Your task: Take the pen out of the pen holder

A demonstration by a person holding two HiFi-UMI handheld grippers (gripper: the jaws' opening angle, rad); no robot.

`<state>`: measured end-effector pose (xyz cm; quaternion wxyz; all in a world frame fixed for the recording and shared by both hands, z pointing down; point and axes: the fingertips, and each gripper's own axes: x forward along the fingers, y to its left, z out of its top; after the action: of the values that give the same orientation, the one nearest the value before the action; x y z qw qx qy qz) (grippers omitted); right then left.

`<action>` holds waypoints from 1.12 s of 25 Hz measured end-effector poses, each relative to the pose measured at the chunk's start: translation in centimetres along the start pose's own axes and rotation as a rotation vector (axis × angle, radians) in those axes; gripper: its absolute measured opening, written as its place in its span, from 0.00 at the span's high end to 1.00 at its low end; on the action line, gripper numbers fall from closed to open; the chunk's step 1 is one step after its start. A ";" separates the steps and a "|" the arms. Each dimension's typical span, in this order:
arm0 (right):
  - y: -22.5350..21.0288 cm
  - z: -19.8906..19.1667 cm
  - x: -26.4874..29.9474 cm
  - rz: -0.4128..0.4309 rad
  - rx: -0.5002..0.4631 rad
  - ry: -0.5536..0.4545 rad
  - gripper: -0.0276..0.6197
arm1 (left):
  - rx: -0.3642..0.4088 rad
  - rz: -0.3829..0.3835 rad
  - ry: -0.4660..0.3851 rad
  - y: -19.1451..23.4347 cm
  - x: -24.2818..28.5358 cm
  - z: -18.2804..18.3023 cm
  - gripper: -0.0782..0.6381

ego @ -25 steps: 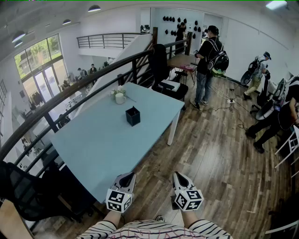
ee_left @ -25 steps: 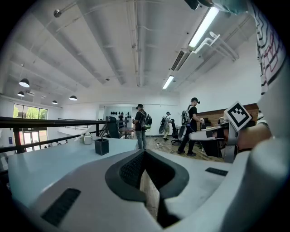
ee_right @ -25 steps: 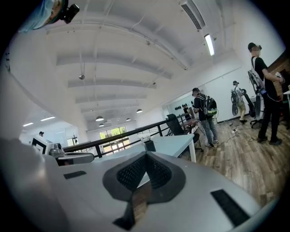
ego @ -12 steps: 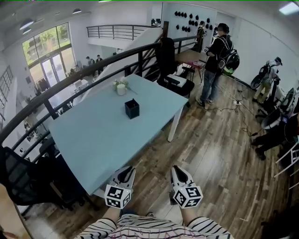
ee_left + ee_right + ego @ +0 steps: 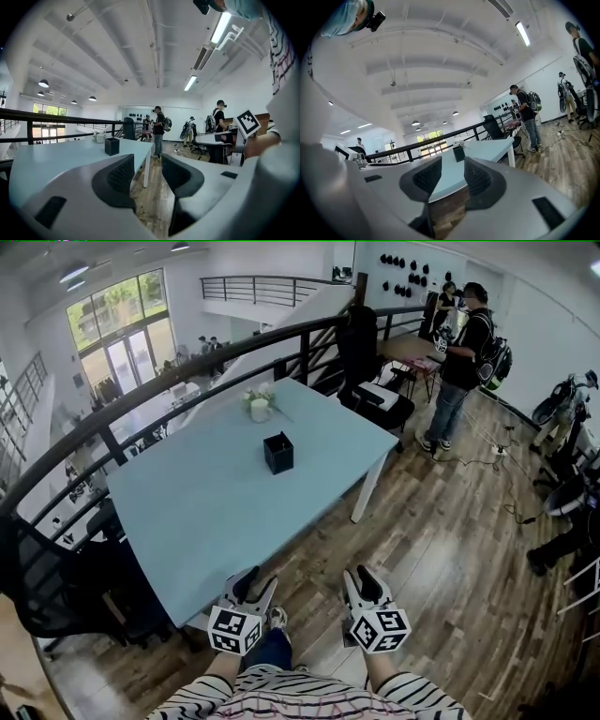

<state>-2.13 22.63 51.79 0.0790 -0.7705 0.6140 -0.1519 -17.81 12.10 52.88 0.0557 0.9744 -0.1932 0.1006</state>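
The black square pen holder (image 5: 278, 453) stands near the middle of the light blue table (image 5: 187, 512); no pen shows in it from here. It also appears far off in the left gripper view as the pen holder (image 5: 111, 146) and in the right gripper view as the pen holder (image 5: 459, 153). My left gripper (image 5: 251, 583) hangs just off the table's near corner. My right gripper (image 5: 362, 579) is over the wooden floor beside it. Both sets of jaws are opening with nothing between them, as seen on the left gripper (image 5: 148, 162) and the right gripper (image 5: 453, 164).
A white cup with flowers (image 5: 260, 409) sits at the table's far side. A black railing (image 5: 141, 399) runs along the table's left. Black chairs stand at the far end (image 5: 366, 362) and near left (image 5: 56, 587). A person with a backpack (image 5: 464, 362) stands on the floor beyond.
Both grippers' jaws have parted from shut. The head view has swung, so the table and pen holder sit further right, and the grippers are nearer the table's corner.
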 end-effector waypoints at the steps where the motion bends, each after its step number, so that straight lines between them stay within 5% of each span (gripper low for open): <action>1: -0.5 0.1 0.8 0.001 0.000 0.003 0.74 | 0.003 0.001 0.002 0.4 0.8 0.2 0.67; 28: -5.8 6.3 29.7 0.055 -0.018 0.048 0.74 | -0.037 0.046 -0.030 20.4 23.3 7.7 0.66</action>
<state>11.26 -5.26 51.75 0.0613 -0.7501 0.6382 -0.1623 -3.32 -16.27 51.89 0.0687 0.9699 -0.2181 0.0836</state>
